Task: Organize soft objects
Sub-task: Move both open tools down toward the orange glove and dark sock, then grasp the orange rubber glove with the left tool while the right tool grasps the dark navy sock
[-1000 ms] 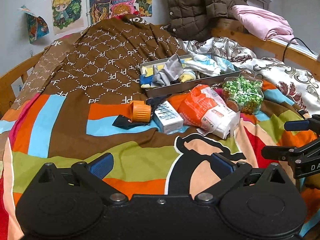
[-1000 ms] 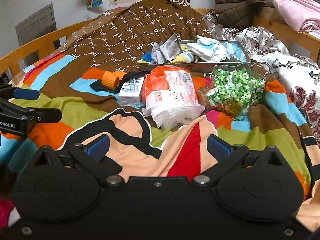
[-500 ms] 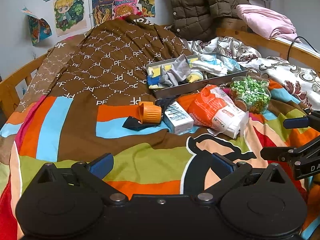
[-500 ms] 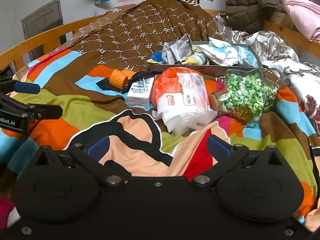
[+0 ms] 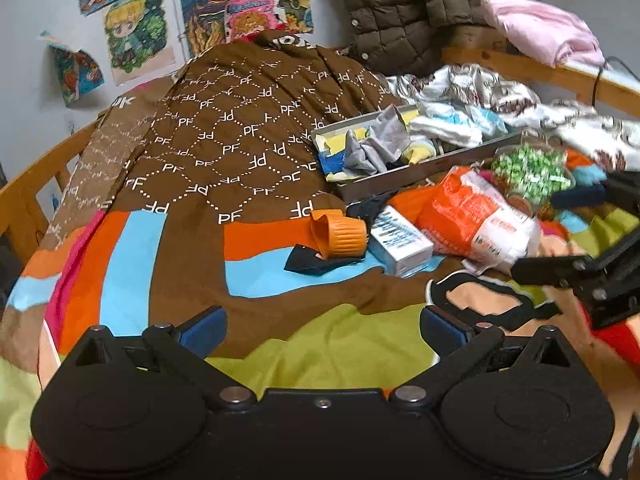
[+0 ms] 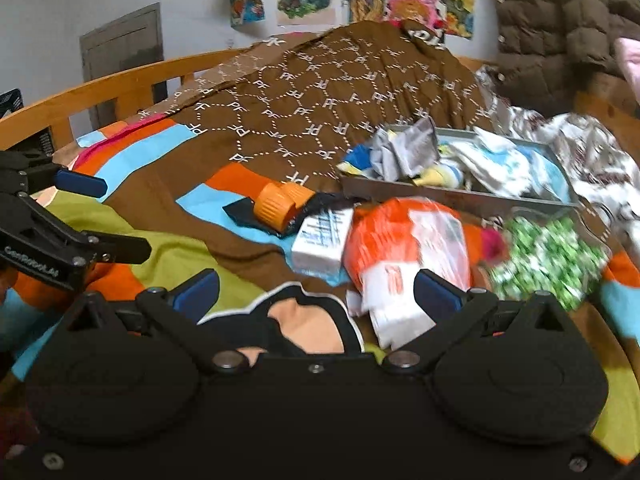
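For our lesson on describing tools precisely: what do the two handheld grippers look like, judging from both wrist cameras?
Both match. The left gripper and the right gripper are matt black, with two round housings, angled link bars fixed by silver bolts, and dark blue finger pads. White lettering marks the left one's side in the right wrist view. No cables or sleeves show.

Left tongs [image 5: 323, 326] and right tongs [image 6: 317, 294] both gape, empty.

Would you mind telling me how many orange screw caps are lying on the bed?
1: the orange cap lies on a dark cloth, left of the white box. Others may be hidden under clutter.
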Available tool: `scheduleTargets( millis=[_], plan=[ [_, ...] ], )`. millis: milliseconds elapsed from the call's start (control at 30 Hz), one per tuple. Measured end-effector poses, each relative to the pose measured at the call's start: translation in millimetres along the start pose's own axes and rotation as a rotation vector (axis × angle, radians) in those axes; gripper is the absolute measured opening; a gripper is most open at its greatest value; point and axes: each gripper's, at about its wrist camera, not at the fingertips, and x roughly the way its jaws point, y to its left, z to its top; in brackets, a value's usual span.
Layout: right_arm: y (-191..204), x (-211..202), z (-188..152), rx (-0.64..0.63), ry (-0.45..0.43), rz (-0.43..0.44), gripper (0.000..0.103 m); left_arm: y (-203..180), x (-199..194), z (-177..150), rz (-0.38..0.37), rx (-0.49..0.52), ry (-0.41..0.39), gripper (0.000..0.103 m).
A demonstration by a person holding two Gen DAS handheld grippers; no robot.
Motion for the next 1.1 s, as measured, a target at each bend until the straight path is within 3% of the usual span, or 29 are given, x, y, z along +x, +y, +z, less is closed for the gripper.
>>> scheduleTargets(
  millis=[333, 433, 533, 900, 1100],
  plan=[
    [-9.3, 26.7, -6.5, 0.001, -0.053, 0.026, 0.102, 11.7, 37.8, 12.7, -0.003, 0.084, 0.018, 0.102],
    [-13.4, 29.1, -10.6, -0.001, -0.058, 0.019, 0.102, 15.7, 52.0, 22.9, -0.011, 0.084, -0.018, 0.102],
    [-18.4, 32.9, -10.5, 0.017, -0.06, 0.009, 0.102, 14.3, 63.9, 30.2, -0.03, 0.159, -0.069, 0.102],
    [-21.3, 56.3, 4.7, 0.021, -0.056, -0.013, 0.102, 6.8, 107.6, 37.7, -0.195, 0.355, -0.16, 0.097],
    [-20.2, 77.2, 31.1, -0.038, -0.029, -0.007, 0.102, 13.7, 131.5, 48.1, -0.287, 0.407, -0.143, 0.092]
  ],
)
